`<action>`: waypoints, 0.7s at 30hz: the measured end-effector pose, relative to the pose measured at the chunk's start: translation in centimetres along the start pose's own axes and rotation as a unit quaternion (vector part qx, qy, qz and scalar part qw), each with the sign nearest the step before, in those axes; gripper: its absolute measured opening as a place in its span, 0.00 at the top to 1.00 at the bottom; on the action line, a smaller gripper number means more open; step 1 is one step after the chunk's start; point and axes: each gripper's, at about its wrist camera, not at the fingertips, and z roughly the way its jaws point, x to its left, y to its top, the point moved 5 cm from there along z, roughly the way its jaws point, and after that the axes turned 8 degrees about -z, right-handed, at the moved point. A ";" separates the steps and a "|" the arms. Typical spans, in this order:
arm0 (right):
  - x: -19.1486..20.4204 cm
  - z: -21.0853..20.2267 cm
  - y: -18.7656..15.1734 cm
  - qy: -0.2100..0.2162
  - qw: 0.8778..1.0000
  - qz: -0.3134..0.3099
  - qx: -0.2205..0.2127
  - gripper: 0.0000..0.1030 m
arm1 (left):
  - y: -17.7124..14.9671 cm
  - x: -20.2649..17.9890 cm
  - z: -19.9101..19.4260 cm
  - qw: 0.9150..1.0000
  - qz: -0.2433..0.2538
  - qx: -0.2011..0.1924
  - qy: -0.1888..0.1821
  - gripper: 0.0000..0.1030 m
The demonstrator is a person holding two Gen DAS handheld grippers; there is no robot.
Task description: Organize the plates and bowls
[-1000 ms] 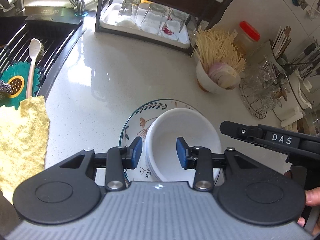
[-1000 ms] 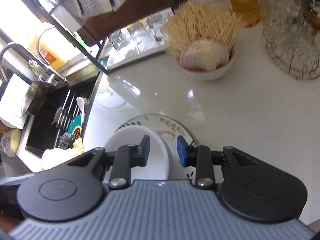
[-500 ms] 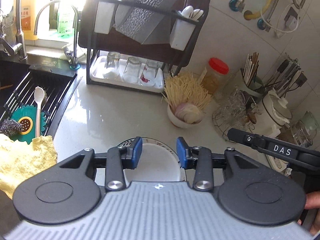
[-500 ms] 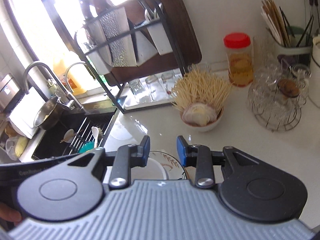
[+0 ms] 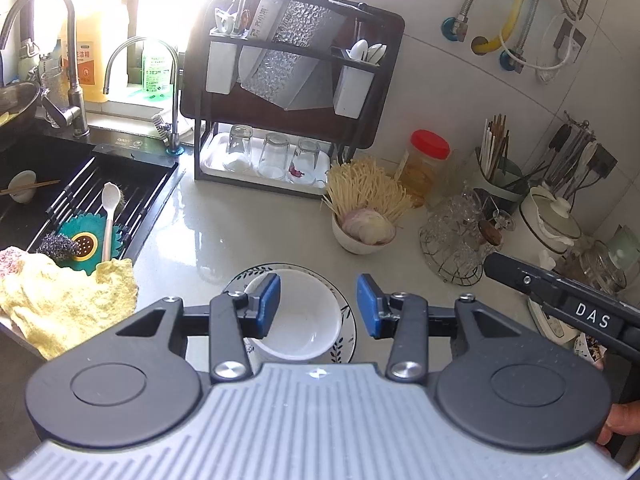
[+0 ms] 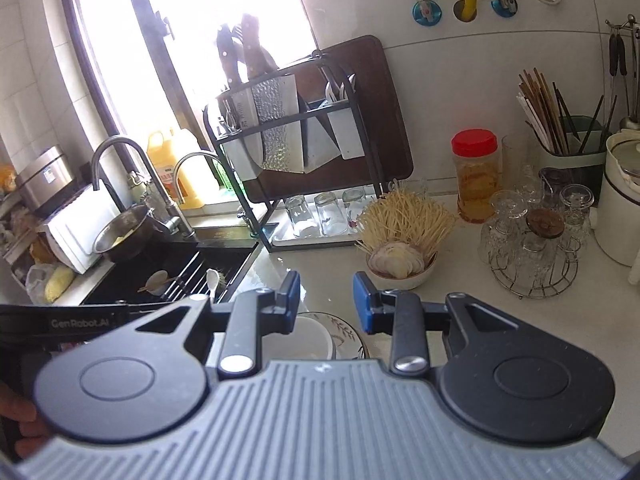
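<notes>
A: Two pieces stacked so far, by my reading: one white bowl [image 5: 298, 322] sits inside one leaf-patterned plate [image 5: 347, 322] on the pale surface [image 5: 240, 224]. That pairing looks done.

B: Anything left of it?

A: Over the sink [image 5: 24, 160], a small dish with chopsticks across it [image 5: 22, 191] rests on the drain rack [image 5: 96, 208], beside a white spoon [image 5: 108, 220]. I judge that dish may yet need sorting; it is too small to say more.

B: Left tool?

A: Left tool [image 5: 318, 306] hangs above the stack, jaws opening, nothing between the blue pads [image 5: 269, 305]. The bowl shows in the gap but well below it.

B: The bowl itself?

A: Plain white, glossy, upright, empty inside. Plate rim shows dark sprigs, flat on the surface. No chips visible.

B: To the right?

A: A second bowl [image 5: 362, 236] holding sliced onion and noodle sticks stands apart behind the stack; in use, so probably not part of this. Right tool [image 6: 326, 300] hovers over the same stack, jaws parted narrowly, empty.
</notes>
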 end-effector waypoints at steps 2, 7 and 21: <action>0.0 -1.0 -0.5 0.001 1.000 -0.005 -0.001 0.68 | -1.0 -0.5 -0.8 1.000 0.003 -0.004 0.002 0.50; -0.3 -3.7 -1.9 0.000 1.000 -0.010 -0.005 0.68 | -3.5 -2.0 -2.8 1.000 -0.002 -0.008 -0.005 0.47; 0.7 -9.6 -5.7 -0.006 0.999 -0.030 -0.022 0.68 | -9.2 -3.3 -8.6 1.000 -0.002 -0.021 0.014 0.39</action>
